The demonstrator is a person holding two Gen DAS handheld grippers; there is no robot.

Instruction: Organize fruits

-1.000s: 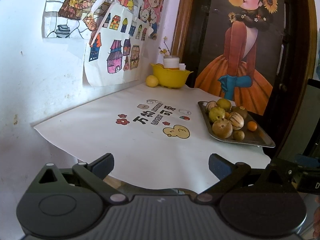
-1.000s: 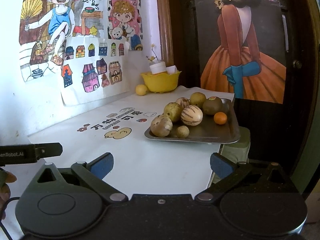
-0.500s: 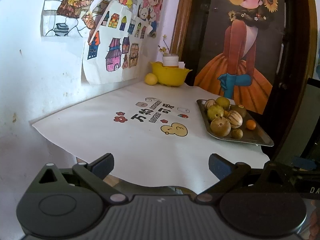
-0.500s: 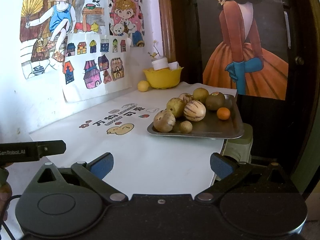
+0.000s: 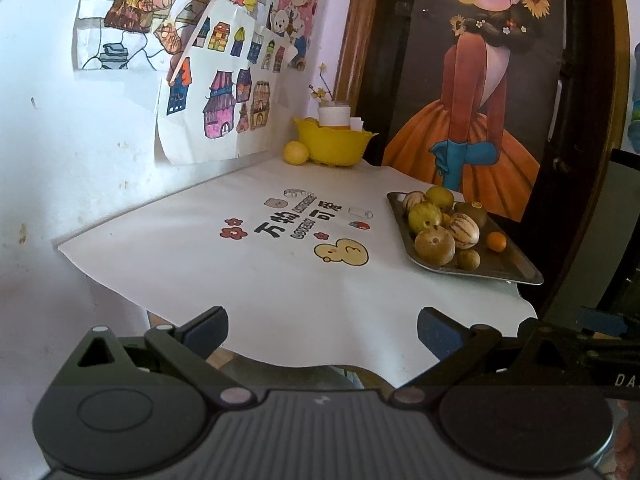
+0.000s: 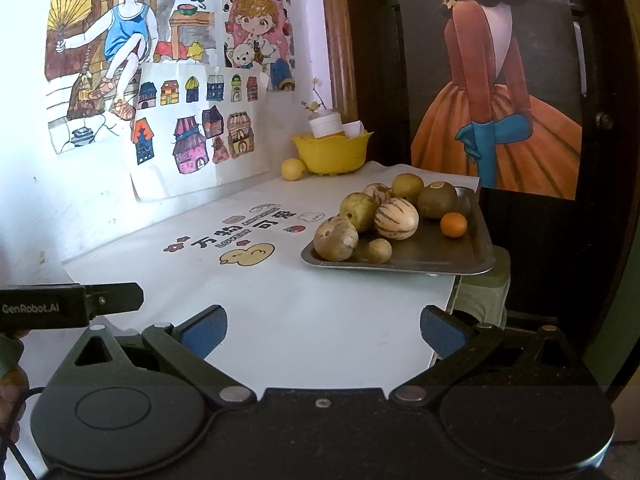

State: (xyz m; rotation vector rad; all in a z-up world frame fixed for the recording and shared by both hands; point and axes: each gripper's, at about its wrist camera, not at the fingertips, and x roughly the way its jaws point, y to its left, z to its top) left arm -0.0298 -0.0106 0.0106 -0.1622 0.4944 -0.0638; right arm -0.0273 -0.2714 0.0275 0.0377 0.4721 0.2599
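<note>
Right wrist view: your right gripper and left gripper both hang with fingers spread wide, empty, short of the fruits piled on the metal tray at the table's right edge.

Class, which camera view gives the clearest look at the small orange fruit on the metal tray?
The right wrist view: the small orange fruit sits larger, alone on bare tray. In the left wrist view the same fruit appears smaller, further off, near the tray's far side.
</note>
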